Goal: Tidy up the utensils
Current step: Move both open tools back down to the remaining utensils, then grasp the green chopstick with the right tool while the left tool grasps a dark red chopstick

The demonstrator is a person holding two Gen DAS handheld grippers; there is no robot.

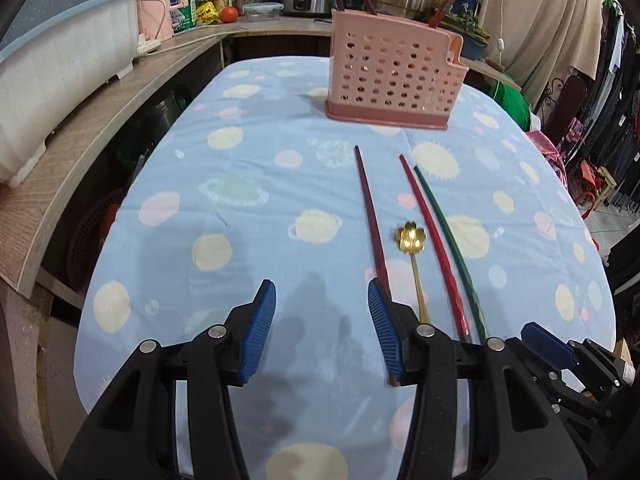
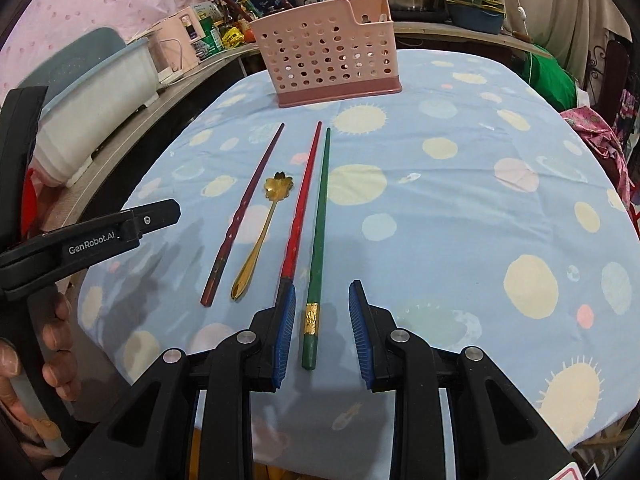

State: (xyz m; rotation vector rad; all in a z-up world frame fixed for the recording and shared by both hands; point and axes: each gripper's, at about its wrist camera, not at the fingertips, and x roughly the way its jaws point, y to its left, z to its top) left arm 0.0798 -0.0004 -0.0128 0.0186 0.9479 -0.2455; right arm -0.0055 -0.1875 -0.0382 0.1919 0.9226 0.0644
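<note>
**A:** What's the setting?

**B:** A cluttered kitchen corner, and in front of it a worktop [image 2: 460,208] under a blue cloth dotted with suns and planets.

**A:** Start nearest. What are the grippers doing?

**B:** The right hand-held gripper [image 2: 322,332] hangs low over the cloth, jaws partly spread, with the butt of the green chopstick [image 2: 318,240] lying between them. The pads don't press on it, so nothing is pinched. The left hand-held gripper [image 1: 322,328] is also parted and empty, its right pad beside the near end of the dark maroon chopstick [image 1: 370,216].

**A:** What's loose on the cloth?

**B:** Four pieces, side by side: the maroon chopstick, a gold spoon [image 2: 262,228] with a flower-shaped bowl, a red chopstick [image 2: 302,208] and the green one. The red and green lie close together; the rest sit a little apart.

**A:** And farther back?

**B:** A pink perforated utensil holder [image 2: 332,64] stands upright at the far end, well apart from the loose pieces. A few sticks already poke out of its top.

**A:** So how far along?

**B:** I'd say partway: some utensils look stowed, four remain, and the green chopstick seems next.
</note>
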